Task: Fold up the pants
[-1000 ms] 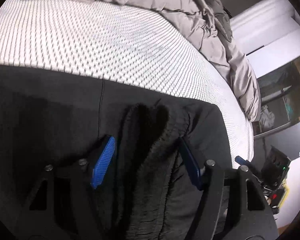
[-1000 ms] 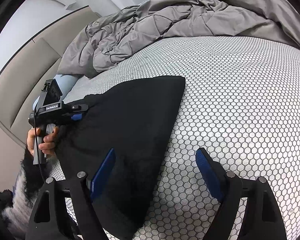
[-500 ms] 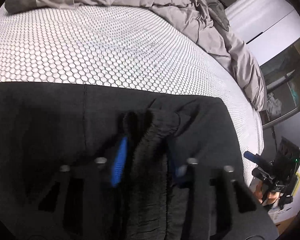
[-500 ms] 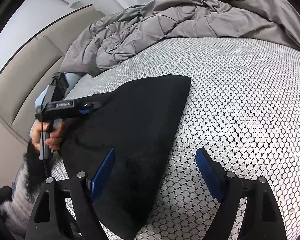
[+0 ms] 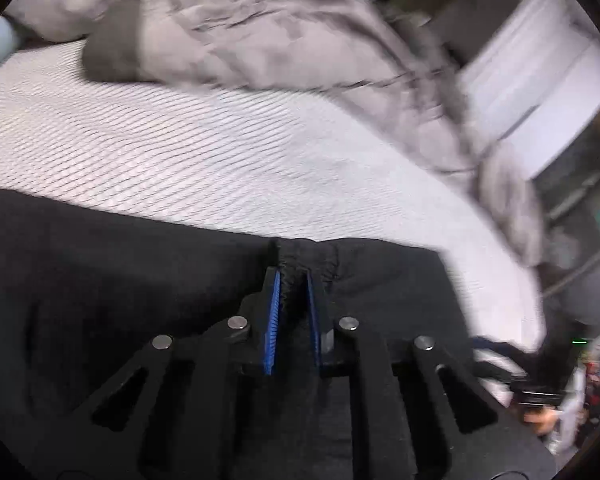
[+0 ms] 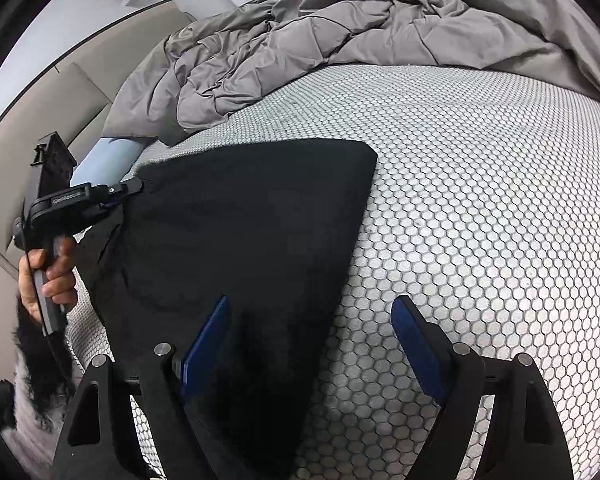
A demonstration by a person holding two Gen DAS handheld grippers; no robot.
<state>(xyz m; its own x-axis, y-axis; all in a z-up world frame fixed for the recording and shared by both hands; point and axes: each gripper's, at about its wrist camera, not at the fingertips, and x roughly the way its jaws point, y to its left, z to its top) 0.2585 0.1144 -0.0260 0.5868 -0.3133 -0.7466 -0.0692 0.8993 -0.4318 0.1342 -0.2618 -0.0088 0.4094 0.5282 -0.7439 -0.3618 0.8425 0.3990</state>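
Step in hand, by my read: grabbing corners to start a fold. Left tongs [image 5: 293, 280] closing, pads already pinching a bunched ridge of the waistband on the black pants [image 6: 252, 232]; seen from the right wrist view, tugging that corner up off the bed [image 6: 480, 184]. Right tongs [image 6: 312, 344] spread wide, nothing gripped, straddling the near edge of the fabric: one finger over cloth, other over bare mattress.

Next move probably calls for: right tongs down onto that edge, clamp, then both lifted together and carried across evenly.

Pants: lying mostly flat on the honeycomb-patterned bed, already doubled by the look, far corner rounded, wrinkled near the left grip. Grey duvet [image 6: 340, 40] heaped beyond, not touching. Left view blurred.
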